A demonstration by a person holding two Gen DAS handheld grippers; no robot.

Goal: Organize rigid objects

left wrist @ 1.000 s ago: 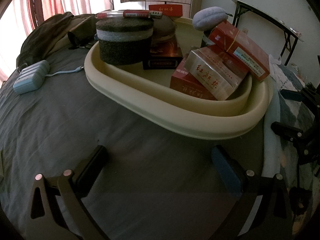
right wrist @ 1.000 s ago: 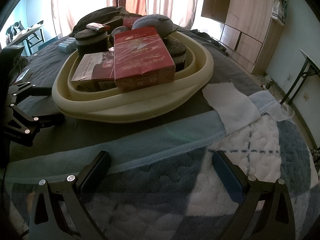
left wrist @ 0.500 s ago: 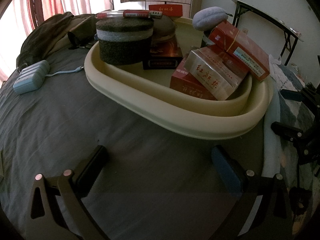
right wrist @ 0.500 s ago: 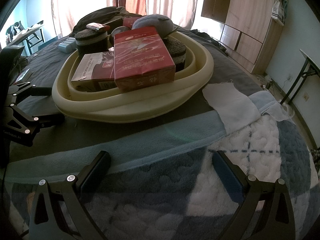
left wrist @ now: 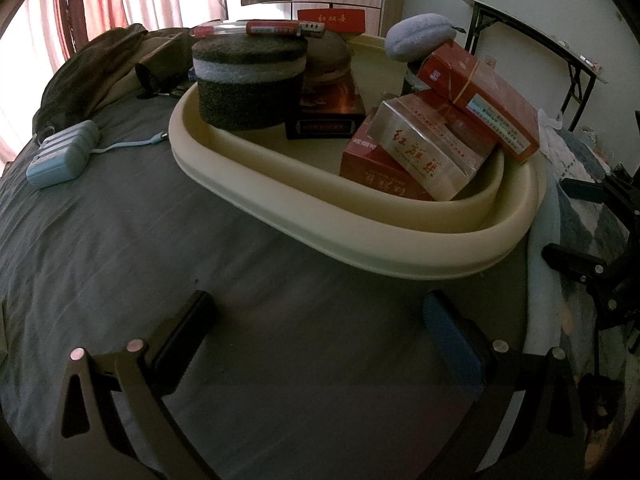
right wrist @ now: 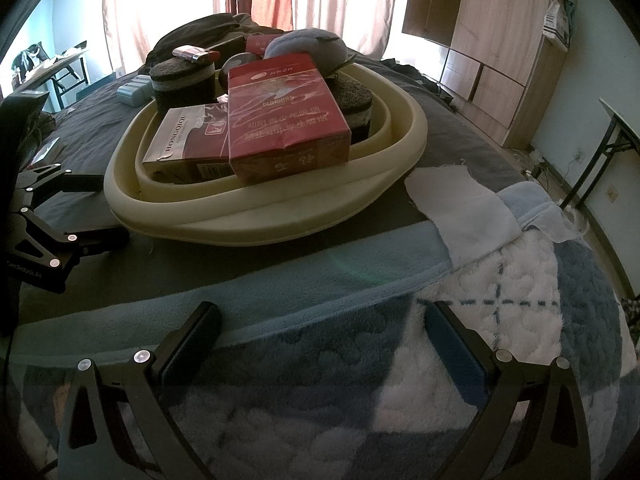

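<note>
A cream oval tray rests on the bed. It holds red cigarette cartons, a black-and-grey foam cylinder with a lighter on top, a dark box and a grey-blue pouch. My left gripper is open above the dark sheet, short of the tray. My right gripper is open over the blue-and-white blanket, also short of the tray. Neither holds anything.
A light blue power bank with a cable lies left of the tray. A dark bag sits behind it. A white cloth lies right of the tray. A wooden wardrobe and a folding table stand beyond the bed.
</note>
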